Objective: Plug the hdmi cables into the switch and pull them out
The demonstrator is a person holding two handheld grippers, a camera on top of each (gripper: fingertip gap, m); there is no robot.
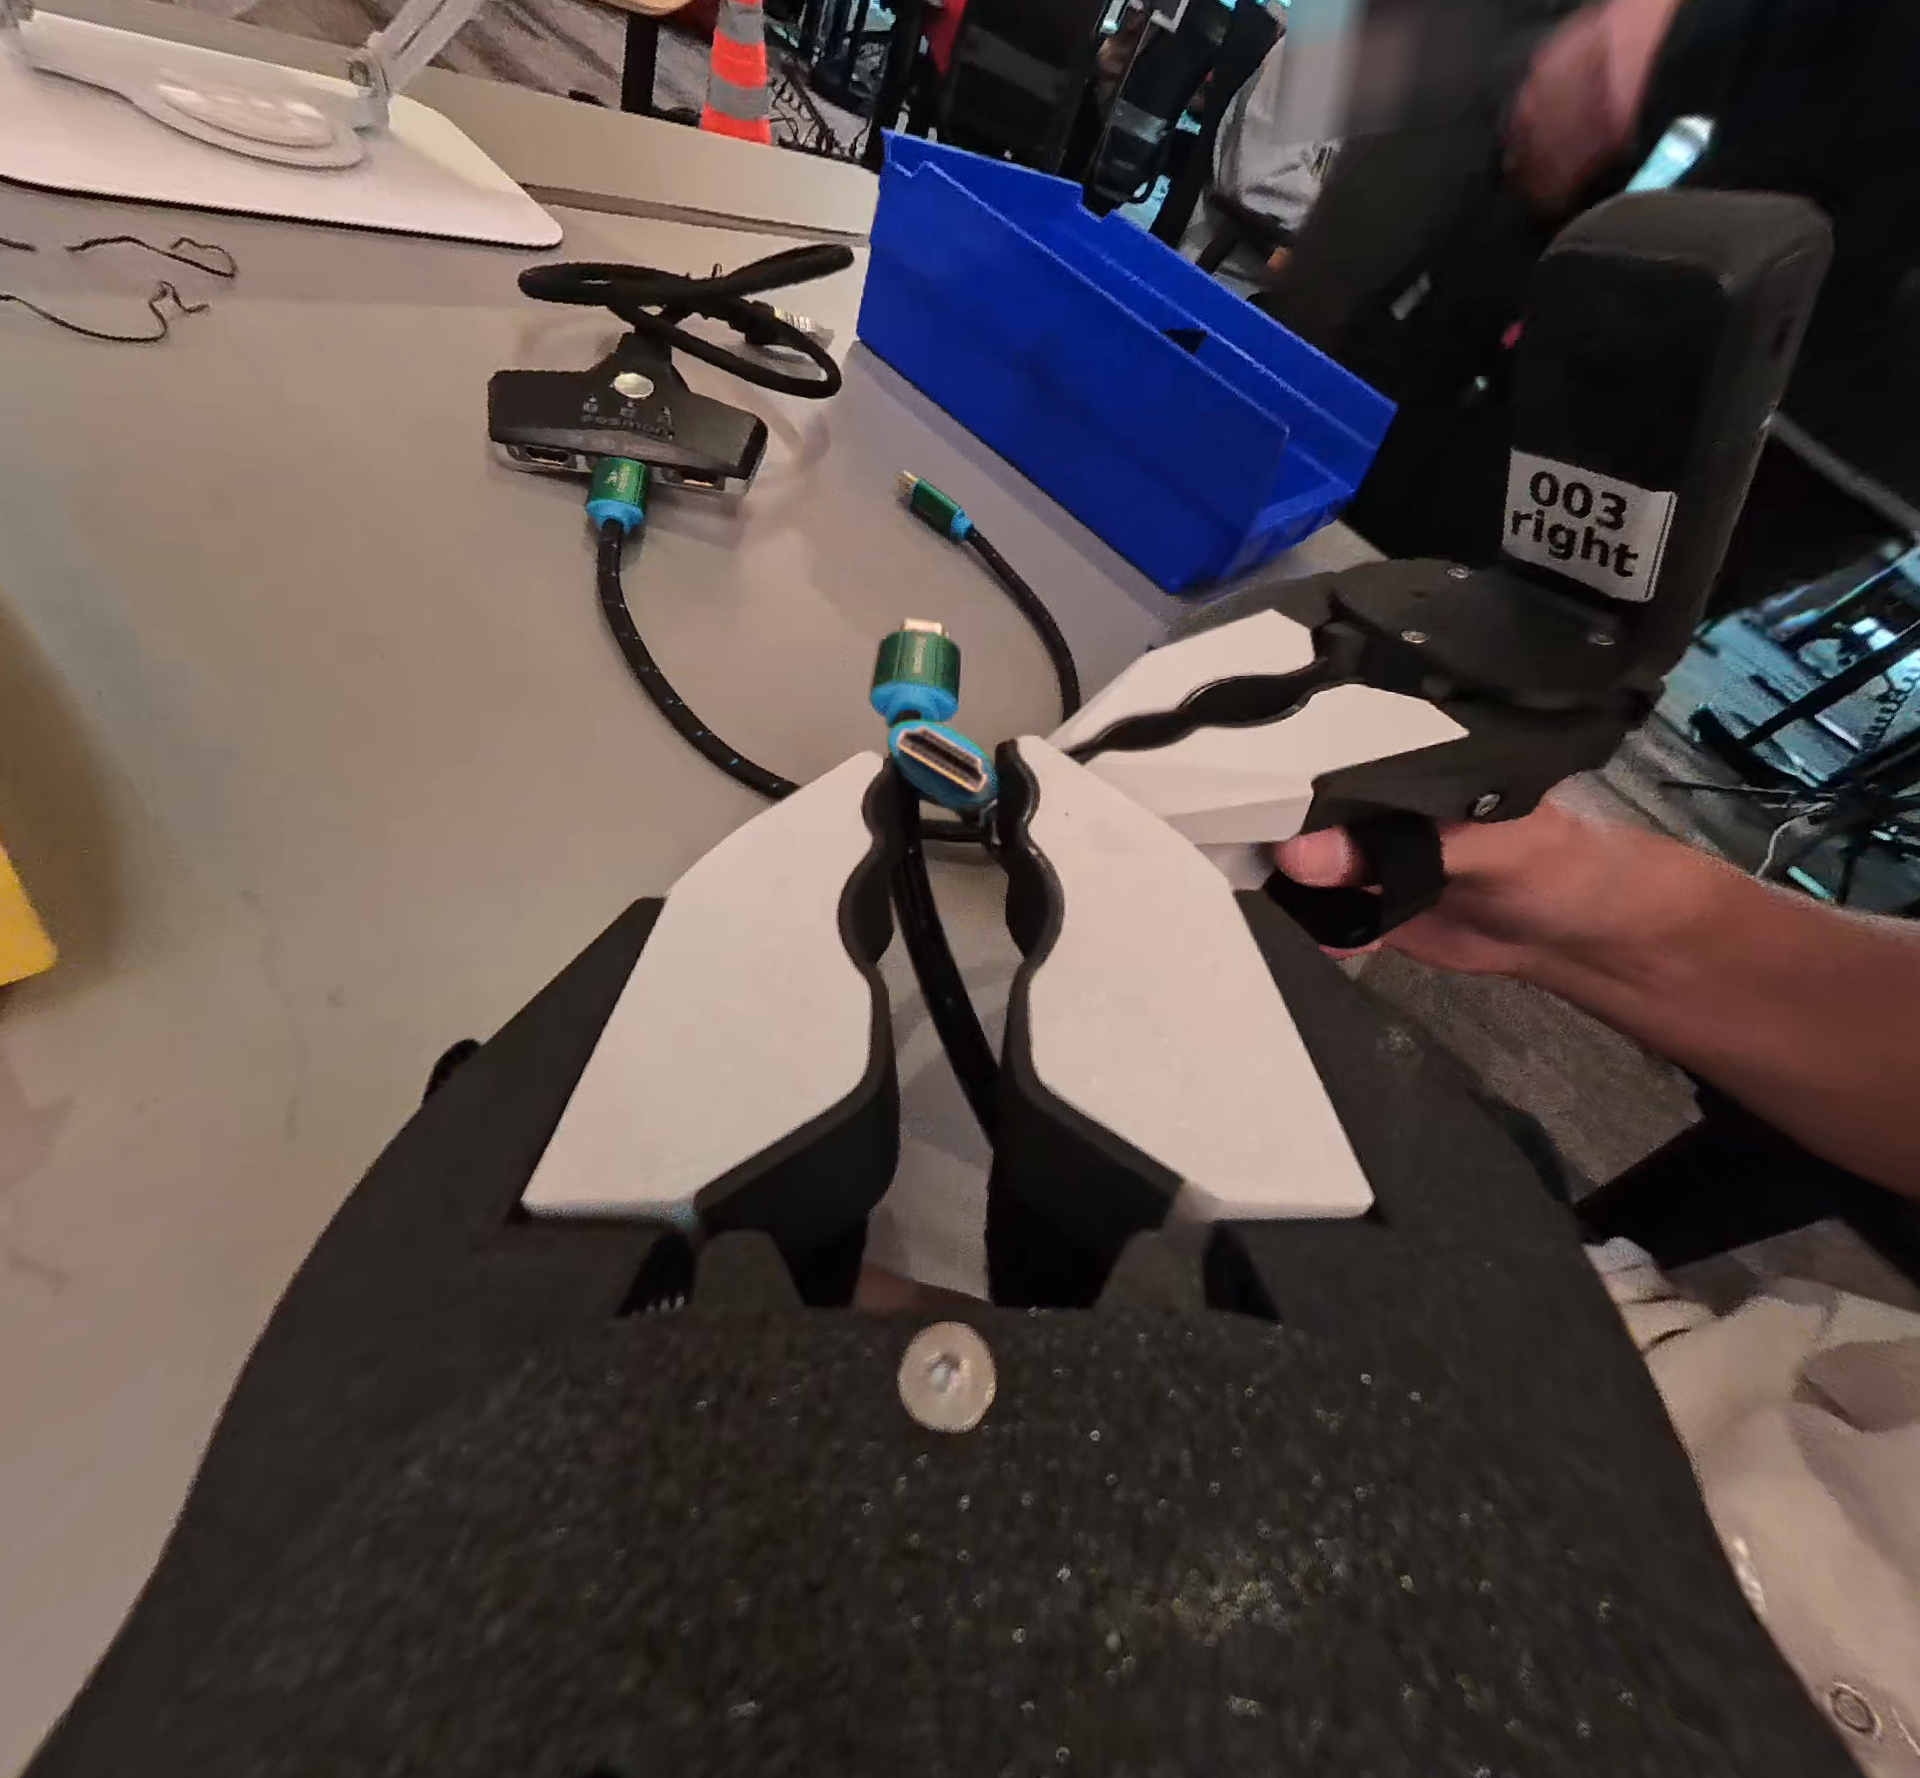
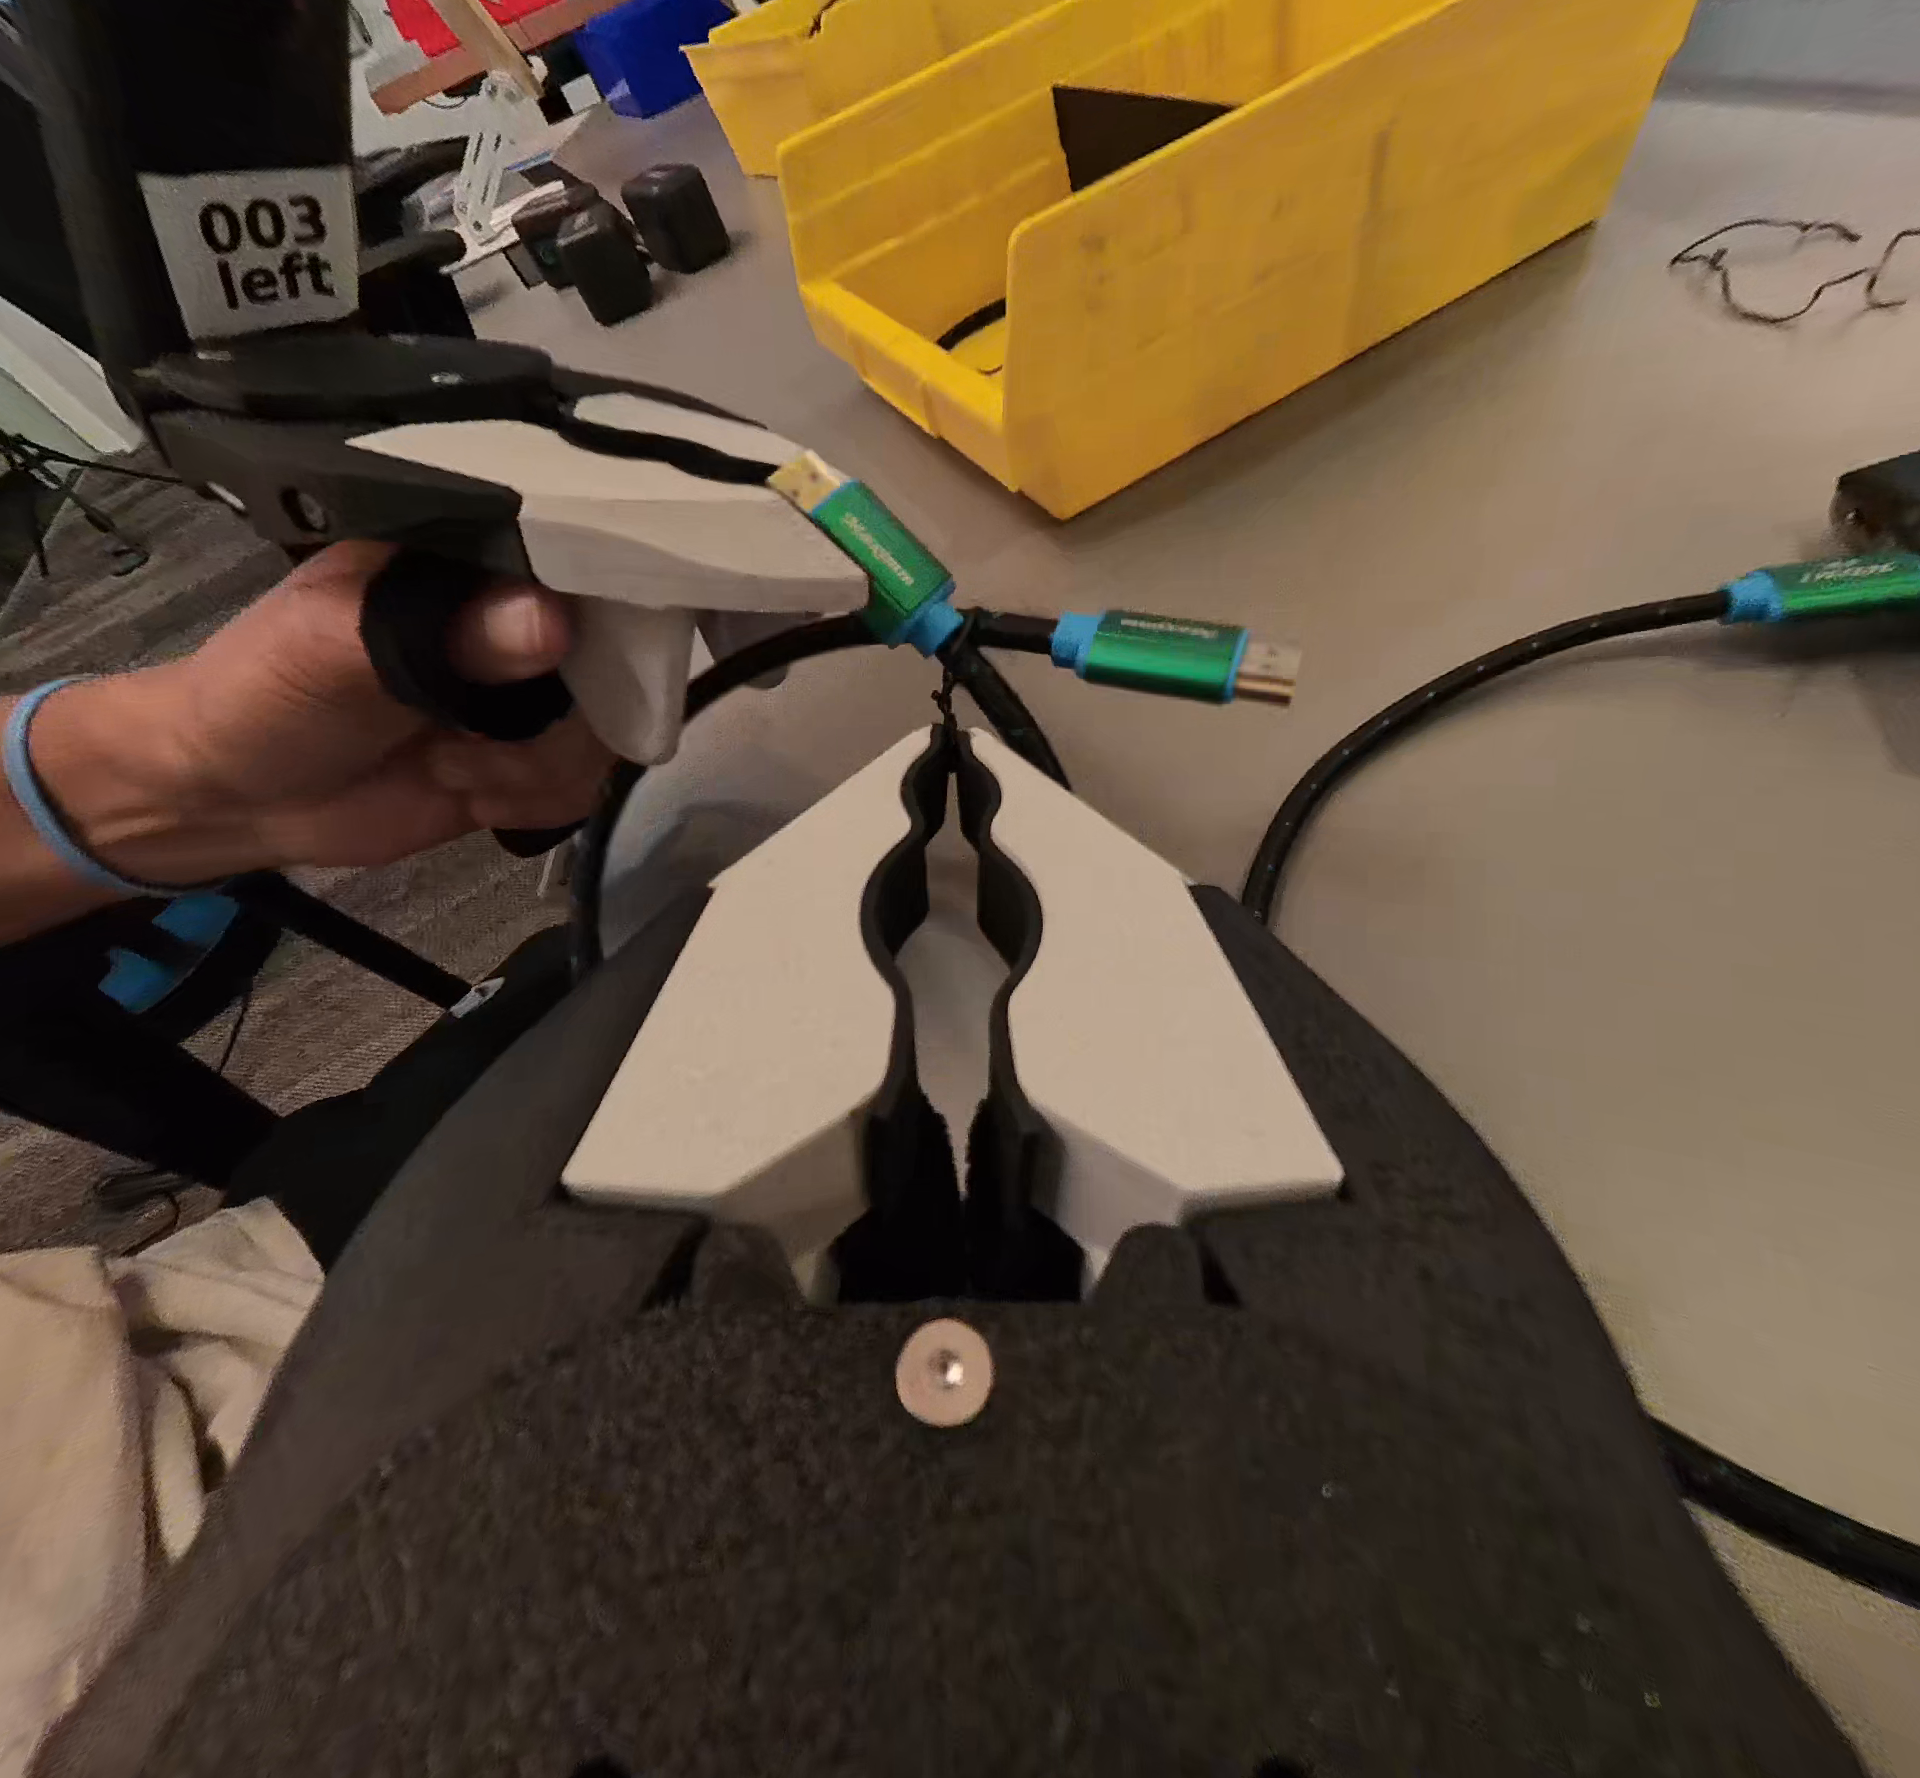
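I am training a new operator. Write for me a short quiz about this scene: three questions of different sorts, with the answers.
1. True or false: the switch has no cable plugged in.
2. What does the left gripper hold? A) a plug B) a cone C) a pen
3. Fill in: the bin next to the switch is ____.
Key: 1 false; 2 A; 3 blue.

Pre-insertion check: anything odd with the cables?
The held plug and a free plug are bound by a tie, pinched by the right gripper; the held plug, in the left gripper, faces its camera, away from the switch.
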